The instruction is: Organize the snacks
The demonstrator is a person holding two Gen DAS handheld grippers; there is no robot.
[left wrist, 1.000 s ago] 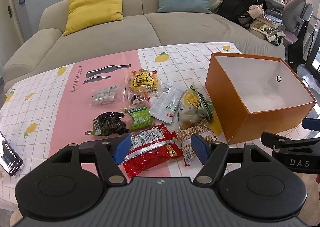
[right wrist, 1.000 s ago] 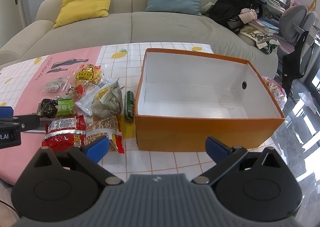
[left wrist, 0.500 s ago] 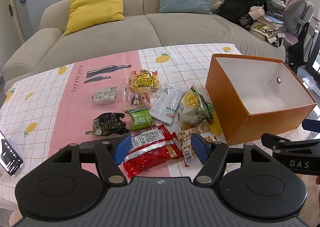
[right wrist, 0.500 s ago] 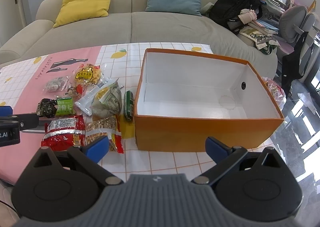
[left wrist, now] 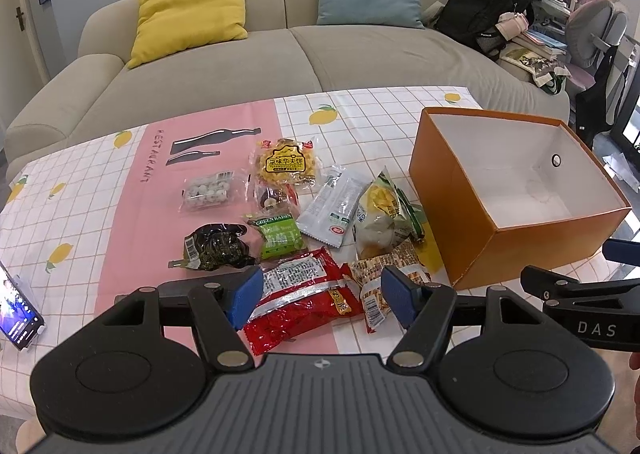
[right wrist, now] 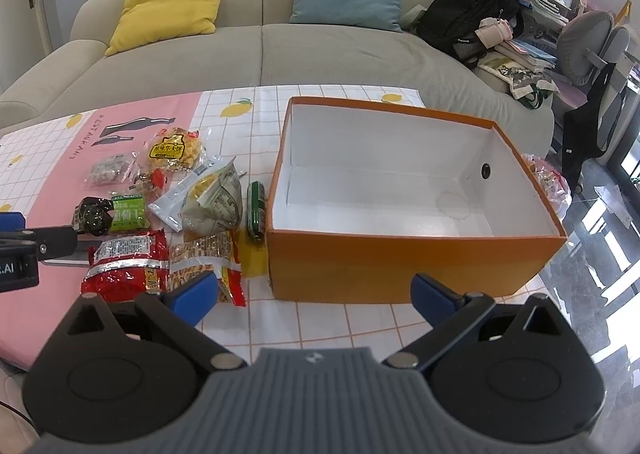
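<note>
- Left wrist view: the left gripper [left wrist: 322, 292] hangs with its blue, flat-faced pads wide apart and nothing between them, above the near edge of a glossy red foil packet [left wrist: 298, 300] with a crinkled silver band.
- Landmark is the orange cardboard box [left wrist: 448, 209], rectangular, open-topped, matte white inside, with a round hole in one end wall; nothing lies in it.
- Just left of the box, a puffy pale pouch with yellow print [left wrist: 382, 215] leans over a flat speckled tan packet [left wrist: 384, 278], which touches the red one.
- Further left of the box: a flat translucent white sachet [left wrist: 334, 205], a small green raisin pack [left wrist: 278, 236], and a shiny, wrinkled dark vacuum pack [left wrist: 216, 248].
- Beyond these, away from the box, sit a clear pack of round pale pieces [left wrist: 208, 191] and a round yellow cake in clear wrap [left wrist: 286, 165].
- Right wrist view: the right gripper [right wrist: 314, 294] is spread open and empty in front of the box's near orange wall.
- A dark green cylindrical stick [right wrist: 256, 209] lies against the box's left wall.
- Everything rests on a smooth checked tablecloth [right wrist: 332, 324] with lemon prints and a pink band.
</note>
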